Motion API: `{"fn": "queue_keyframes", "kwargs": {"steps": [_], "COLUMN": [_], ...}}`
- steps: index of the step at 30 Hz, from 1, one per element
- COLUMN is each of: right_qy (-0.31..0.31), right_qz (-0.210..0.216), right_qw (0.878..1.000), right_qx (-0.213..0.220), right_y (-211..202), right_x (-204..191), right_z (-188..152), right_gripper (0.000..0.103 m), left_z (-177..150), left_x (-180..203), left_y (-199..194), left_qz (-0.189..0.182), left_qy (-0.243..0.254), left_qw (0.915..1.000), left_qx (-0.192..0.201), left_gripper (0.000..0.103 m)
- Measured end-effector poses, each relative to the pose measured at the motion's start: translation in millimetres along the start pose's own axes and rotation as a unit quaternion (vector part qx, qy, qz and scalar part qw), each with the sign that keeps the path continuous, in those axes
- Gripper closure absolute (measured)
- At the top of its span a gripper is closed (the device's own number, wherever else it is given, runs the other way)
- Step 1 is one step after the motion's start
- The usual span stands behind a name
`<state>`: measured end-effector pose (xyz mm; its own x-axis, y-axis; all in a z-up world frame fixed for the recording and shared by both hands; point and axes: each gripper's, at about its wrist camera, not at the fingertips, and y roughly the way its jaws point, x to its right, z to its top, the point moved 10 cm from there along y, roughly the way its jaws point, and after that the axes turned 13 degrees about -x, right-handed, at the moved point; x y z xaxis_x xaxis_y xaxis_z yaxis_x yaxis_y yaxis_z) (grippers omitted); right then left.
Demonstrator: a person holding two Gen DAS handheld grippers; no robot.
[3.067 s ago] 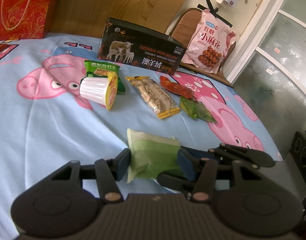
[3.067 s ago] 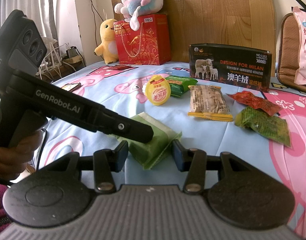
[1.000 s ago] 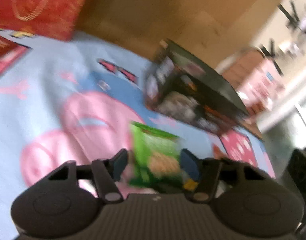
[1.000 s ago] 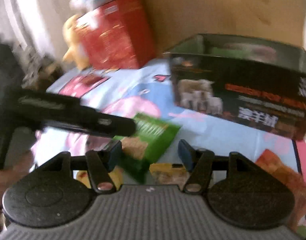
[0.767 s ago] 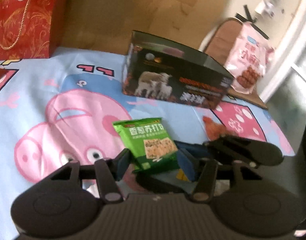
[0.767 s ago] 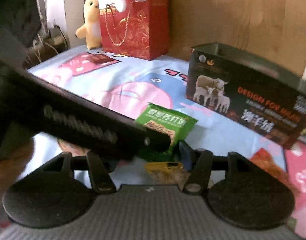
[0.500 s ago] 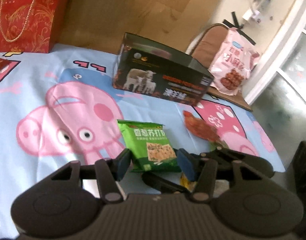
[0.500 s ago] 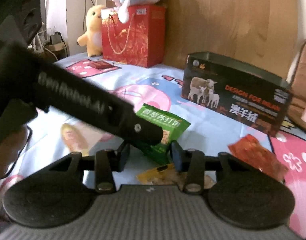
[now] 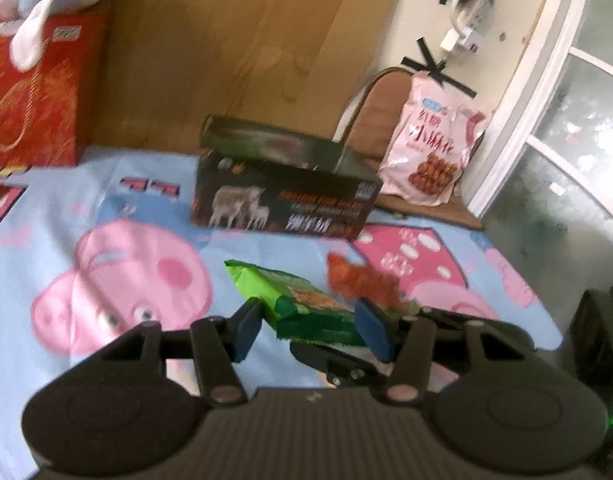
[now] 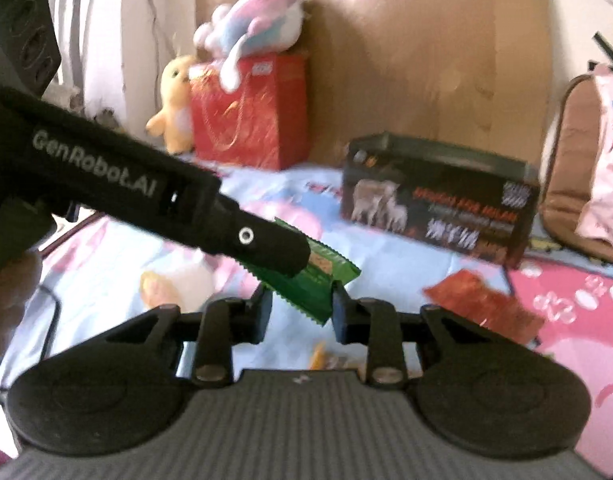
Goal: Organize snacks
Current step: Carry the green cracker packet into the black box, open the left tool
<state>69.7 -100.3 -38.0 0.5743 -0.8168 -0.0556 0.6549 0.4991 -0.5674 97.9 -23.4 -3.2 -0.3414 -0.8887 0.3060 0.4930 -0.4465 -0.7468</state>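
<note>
- red bag [image 9: 30, 92] far left on the blue sheet [image 9: 46, 208], well apart from the work.
- left gripper [image 9: 309, 330] spread wide around the green packet [image 9: 302, 304]; a sliver of gap at its left pad, so likely no grip from this side.
- green packet tilted and apparently raised off the sheet, near end low between both tools.
- right gripper [image 10: 301, 312] pressed in on the packet's near end, pinching it from just below the left one.
- black box [image 10: 438, 204] behind and to the right, top open, probably the place for the snacks.
- red packet [image 10: 482, 304] flat on the sheet in front of the box.
- step in hand, by the look of it: carrying the green packet.
- next move calls for a firm pinch, the left tool drawn clear, then a lift over the box rim.
</note>
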Motion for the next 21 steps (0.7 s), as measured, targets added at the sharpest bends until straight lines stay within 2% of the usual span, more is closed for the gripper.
{"fn": "queue_keyframes", "kwargs": {"steps": [8, 21], "right_qy": [0.021, 0.033], "right_qz": [-0.047, -0.086], "right_qw": [0.998, 0.993], "right_qx": [0.039, 0.068], "right_y": [-13.1, -14.6], "right_x": [35.5, 64.7], "right_z": [13.2, 27.3], "right_gripper": [0.071, 0.071], "left_z": [32.1, 62.3], "left_x": [35.0, 52.7], "left_y": [14.2, 25.9], "left_qz": [-0.006, -0.011], "left_qy": [0.054, 0.077], "left_qw": [0.9985, 0.9968], "left_qx": [0.007, 0.017], "left_gripper": [0.051, 0.052]}}
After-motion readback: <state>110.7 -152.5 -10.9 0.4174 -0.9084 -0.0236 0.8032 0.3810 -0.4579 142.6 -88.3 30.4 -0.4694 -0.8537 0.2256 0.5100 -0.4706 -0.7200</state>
